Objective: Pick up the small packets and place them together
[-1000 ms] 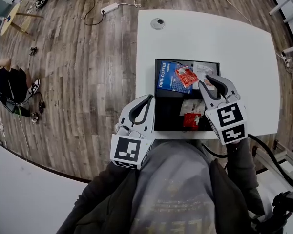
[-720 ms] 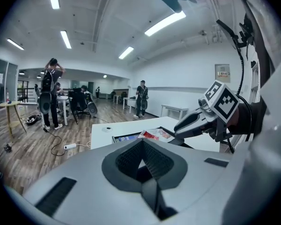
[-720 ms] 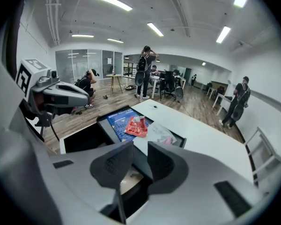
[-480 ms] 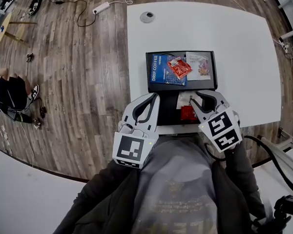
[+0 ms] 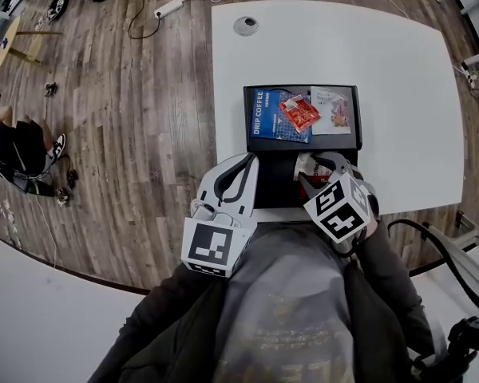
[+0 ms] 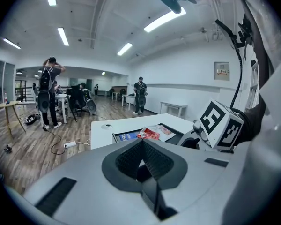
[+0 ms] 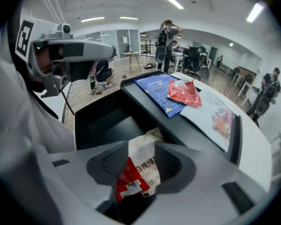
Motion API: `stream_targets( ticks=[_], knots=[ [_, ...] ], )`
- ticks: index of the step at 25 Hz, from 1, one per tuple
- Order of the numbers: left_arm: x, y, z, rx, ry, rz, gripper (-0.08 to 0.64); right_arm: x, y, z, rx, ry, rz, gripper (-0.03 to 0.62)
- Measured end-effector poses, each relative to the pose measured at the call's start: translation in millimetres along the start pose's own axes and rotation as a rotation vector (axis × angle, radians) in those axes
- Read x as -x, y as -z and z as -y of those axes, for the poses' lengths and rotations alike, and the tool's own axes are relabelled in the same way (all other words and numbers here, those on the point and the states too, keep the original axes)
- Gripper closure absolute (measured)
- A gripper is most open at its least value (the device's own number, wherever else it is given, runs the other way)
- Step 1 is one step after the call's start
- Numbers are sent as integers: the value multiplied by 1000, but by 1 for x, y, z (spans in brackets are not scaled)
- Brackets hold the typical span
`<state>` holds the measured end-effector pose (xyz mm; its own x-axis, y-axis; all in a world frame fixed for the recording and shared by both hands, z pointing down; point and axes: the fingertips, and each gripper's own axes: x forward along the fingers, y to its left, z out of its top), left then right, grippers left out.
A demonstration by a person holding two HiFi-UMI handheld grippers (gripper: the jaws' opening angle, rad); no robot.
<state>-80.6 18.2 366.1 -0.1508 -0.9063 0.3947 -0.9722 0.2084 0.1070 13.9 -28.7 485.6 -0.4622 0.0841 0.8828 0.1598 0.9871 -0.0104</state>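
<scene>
While tipped steeply into near compartment of black tray (image 5: 275,183), straddles red-and-white packet (image 7: 141,170) with right gripper (image 5: 315,172) fingers just opened, pads not pressing; long axis along fingers. Shows left gripper (image 5: 247,162) fingers closed, empty, beside tray, farther off.

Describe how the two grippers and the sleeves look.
The left gripper and right gripper are light grey plastic, with dark ribbed pads in curved jaws. Each carries a white cube with black square markers. Dark jacket sleeves over a grey shirt; a black cable runs beside the right sleeve. The right jaws have just been opening, a packet between them.
</scene>
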Motion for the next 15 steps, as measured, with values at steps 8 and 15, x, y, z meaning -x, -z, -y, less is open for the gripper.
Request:
stream_targets(
  ticks=[8, 15],
  knots=[
    [-4, 8, -7, 12, 4, -11, 557, -14, 4, 8, 103, 185, -25, 426],
    [-6, 9, -13, 24, 7, -17, 557, -15, 3, 10, 179, 220, -24, 505]
  ],
)
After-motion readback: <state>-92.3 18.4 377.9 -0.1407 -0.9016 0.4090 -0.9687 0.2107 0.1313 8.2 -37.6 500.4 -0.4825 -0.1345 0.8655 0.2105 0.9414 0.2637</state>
